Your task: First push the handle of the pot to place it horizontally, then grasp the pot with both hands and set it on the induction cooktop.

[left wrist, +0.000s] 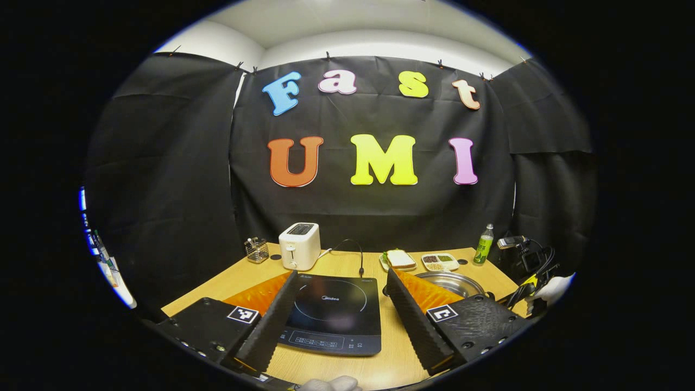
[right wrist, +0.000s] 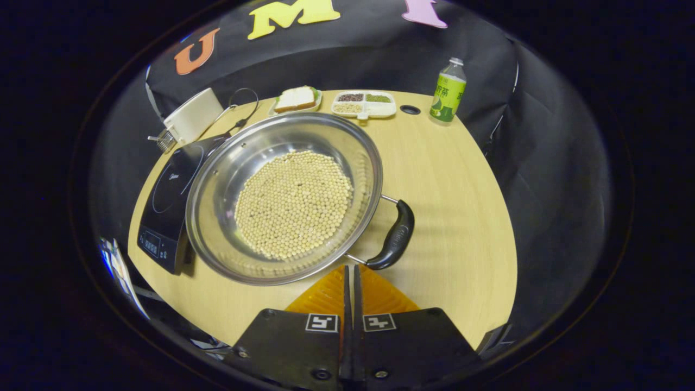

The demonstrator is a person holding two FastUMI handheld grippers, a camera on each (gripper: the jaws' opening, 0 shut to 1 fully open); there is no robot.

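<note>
A steel pot [right wrist: 282, 198] holding pale beans sits on the wooden table, beside the black induction cooktop [right wrist: 171, 203] to its left in the right gripper view. Its black side handle [right wrist: 395, 236] points toward the camera's right. My right gripper [right wrist: 350, 270] is shut with nothing between its fingers, its tips just short of the pot's rim, next to the handle's near end. In the left gripper view my left gripper [left wrist: 342, 282] stands open above the cooktop [left wrist: 331, 315], and the pot's rim [left wrist: 450, 282] shows behind the right finger.
A white toaster [left wrist: 299, 245] and a small wire rack [left wrist: 256, 250] stand at the back left. A plate with a sandwich [left wrist: 399, 259], a divided dish of grains [left wrist: 440, 262] and a green bottle [left wrist: 484, 245] line the back. Cables and a white-gloved hand [left wrist: 551, 290] are at the right.
</note>
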